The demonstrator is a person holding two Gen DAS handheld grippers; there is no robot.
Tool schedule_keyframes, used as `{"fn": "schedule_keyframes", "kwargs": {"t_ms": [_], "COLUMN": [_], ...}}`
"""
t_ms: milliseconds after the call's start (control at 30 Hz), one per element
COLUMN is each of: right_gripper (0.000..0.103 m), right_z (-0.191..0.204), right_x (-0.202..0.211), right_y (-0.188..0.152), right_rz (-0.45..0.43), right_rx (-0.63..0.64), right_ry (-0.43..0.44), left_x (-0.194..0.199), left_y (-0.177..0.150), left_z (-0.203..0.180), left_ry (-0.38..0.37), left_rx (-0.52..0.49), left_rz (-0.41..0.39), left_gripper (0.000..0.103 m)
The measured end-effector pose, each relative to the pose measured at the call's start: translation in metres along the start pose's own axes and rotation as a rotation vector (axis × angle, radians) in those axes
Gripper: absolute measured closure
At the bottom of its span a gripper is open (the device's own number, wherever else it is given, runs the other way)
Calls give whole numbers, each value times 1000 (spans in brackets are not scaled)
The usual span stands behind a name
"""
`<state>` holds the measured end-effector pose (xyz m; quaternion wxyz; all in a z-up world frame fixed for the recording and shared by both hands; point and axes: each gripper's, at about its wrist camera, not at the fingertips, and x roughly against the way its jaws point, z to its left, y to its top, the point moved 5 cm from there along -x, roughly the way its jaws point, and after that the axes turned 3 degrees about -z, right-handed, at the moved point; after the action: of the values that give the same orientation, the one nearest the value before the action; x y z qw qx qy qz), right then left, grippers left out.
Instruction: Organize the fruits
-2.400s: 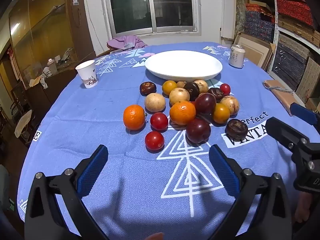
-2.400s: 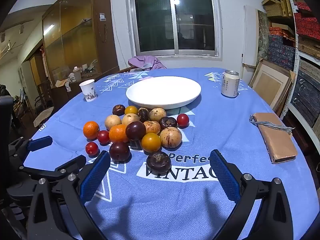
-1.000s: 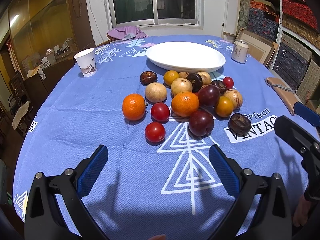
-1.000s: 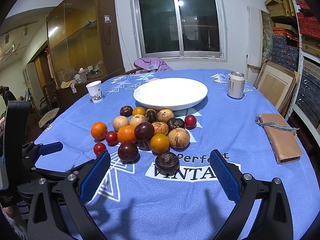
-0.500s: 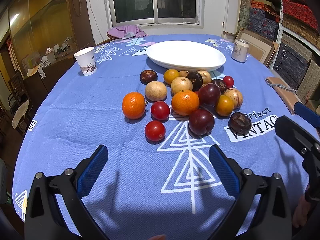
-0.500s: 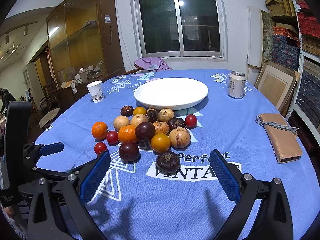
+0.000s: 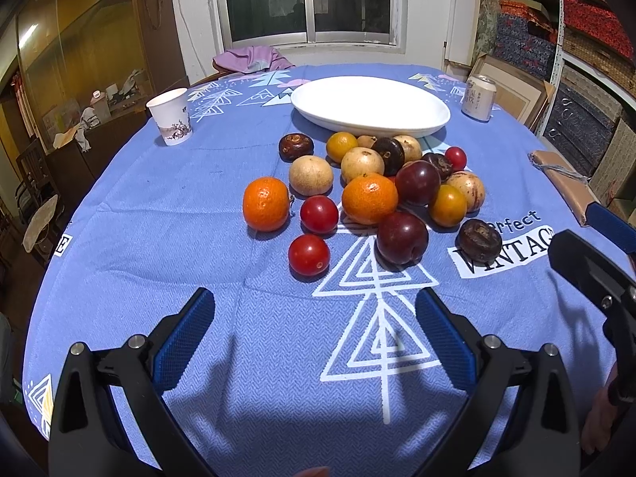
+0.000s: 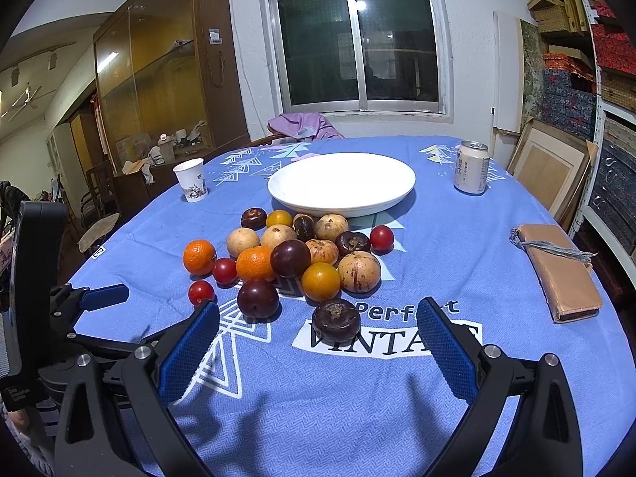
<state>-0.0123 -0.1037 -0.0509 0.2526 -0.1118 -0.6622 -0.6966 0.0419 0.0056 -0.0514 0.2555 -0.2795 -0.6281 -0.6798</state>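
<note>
My left fingers [image 7: 314,320] and right fingers [image 8: 318,330] both spread wide, empty. Fruits [image 8: 290,258] cluster mid-tabletop [image 8: 457,246], just before the empty white plate [image 8: 342,183]. Round, smooth, likely to roll and bruise: grip across the widest girth, gently. Outlying dark fruit [image 8: 336,320] offers clearest access; open cloth surrounds it.

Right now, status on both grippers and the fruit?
Left gripper open, empty. Right gripper open, empty, dark brown round fruit just ahead. Fruit pile on blue tablecloth; white plate empty. Nothing in the way.
</note>
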Motion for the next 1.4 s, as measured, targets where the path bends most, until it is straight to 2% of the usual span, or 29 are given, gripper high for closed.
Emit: {"fn": "schedule_keyframes", "kwargs": {"t_ms": [600, 767, 933, 1067, 1233, 1333, 1400], "right_gripper": [3, 3, 3, 3, 3, 3, 3], "right_z": [0, -1, -9, -11, -12, -14, -15], "right_x": [-1, -4, -15, -13, -22, -30, -33], "right_y": [-1, -4, -12, -13, -13, -11, -10], "right_rz": [2, 17, 55, 37, 115, 141, 142], "right_rx": [-2, -18, -50, -34, 29, 70, 96], "right_ry": [3, 36, 100, 144, 144, 118, 106], "left_x": [0, -3, -5, -2, -17, -33, -40], "left_y": [-1, -3, -7, -10, -6, -1, 1], "left_z": [1, 3, 11, 10, 17, 20, 21], "left_ry": [-1, -1, -61, -221, -178, -220, -217], "left_rx": [1, 3, 33, 45, -4, -21, -33], "left_rz": [1, 0, -24, -37, 10, 69, 96], "left_gripper": [4, 4, 4, 4, 4, 4, 4]}}
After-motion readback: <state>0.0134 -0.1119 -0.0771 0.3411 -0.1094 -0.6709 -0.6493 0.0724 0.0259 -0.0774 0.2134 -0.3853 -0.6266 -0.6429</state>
